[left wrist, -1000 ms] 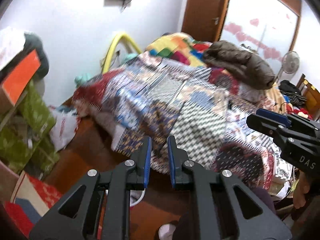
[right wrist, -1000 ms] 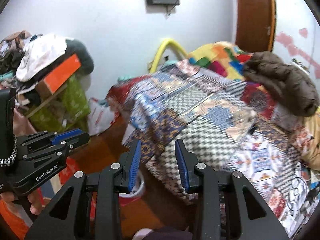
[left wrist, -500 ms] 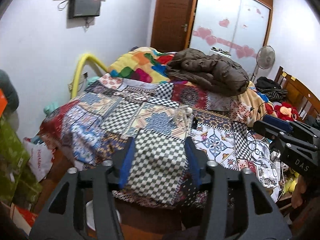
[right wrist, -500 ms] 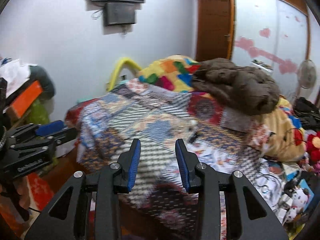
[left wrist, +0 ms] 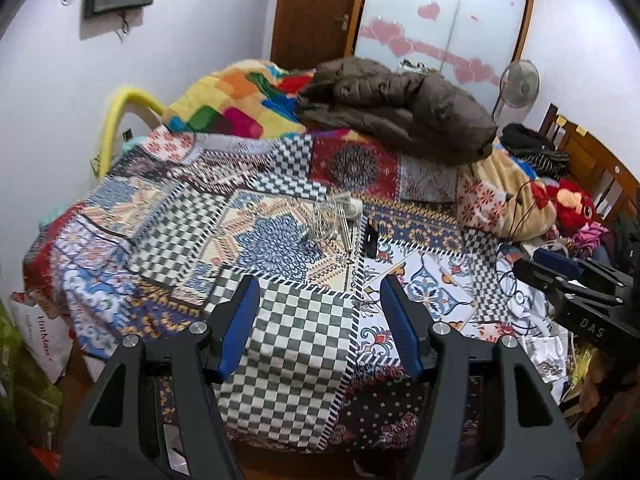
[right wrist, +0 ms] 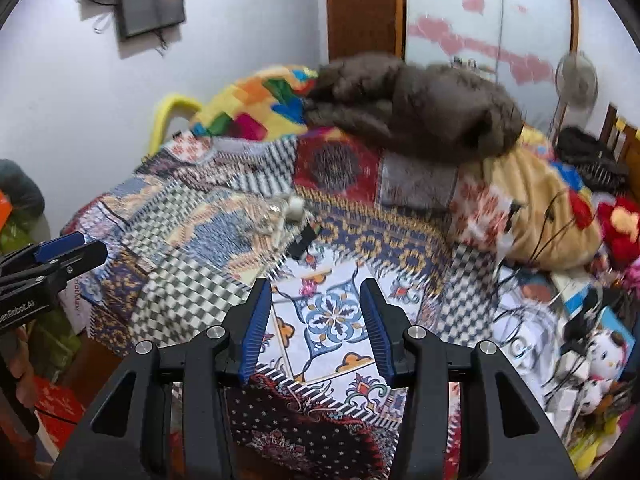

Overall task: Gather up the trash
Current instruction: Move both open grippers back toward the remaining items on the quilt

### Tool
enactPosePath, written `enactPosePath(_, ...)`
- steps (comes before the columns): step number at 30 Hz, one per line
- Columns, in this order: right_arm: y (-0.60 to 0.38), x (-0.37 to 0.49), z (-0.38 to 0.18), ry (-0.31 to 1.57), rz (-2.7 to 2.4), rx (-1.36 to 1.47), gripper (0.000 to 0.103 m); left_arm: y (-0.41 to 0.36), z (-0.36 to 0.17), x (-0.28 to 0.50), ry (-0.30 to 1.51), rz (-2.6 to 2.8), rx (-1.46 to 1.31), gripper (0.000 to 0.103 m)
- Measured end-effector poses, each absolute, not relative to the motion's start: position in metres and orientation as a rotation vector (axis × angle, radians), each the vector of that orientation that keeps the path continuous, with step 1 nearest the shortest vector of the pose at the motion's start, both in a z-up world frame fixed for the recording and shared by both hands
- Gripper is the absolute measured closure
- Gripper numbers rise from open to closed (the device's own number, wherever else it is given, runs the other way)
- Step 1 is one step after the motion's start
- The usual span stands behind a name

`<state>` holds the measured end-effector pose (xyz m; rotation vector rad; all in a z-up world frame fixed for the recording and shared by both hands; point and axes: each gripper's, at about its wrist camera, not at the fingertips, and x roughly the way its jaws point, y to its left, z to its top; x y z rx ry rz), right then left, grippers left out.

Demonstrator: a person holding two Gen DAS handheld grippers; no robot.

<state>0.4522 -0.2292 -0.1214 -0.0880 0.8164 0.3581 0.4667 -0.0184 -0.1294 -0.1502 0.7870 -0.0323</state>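
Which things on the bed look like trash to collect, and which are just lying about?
Likely trash: clear plastic wrapper; white crumpled wad.

Lying about: brown jacket; colourful blanket; black gadget; red plush toy. Both grippers, left and right, are open and empty.

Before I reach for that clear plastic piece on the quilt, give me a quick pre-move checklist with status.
1. Left tool open, nothing held: ok.
2. Right tool open, nothing held: ok.
3. Clear plastic piece in view mid-quilt: ok.
4. Path over the quilt to it unobstructed: ok.
5. Small black object lies close beside it, may get snagged: not ok.
6. Trash bin location: cannot tell.
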Motion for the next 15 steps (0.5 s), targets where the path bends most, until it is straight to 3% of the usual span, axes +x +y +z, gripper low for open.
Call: enactPosePath(15,-0.191,0.539,-0.243,1.036,0.371,-0.070,0.060,-0.024,-0.236,0.557,0.935,-0.094,-0.148,0.042)
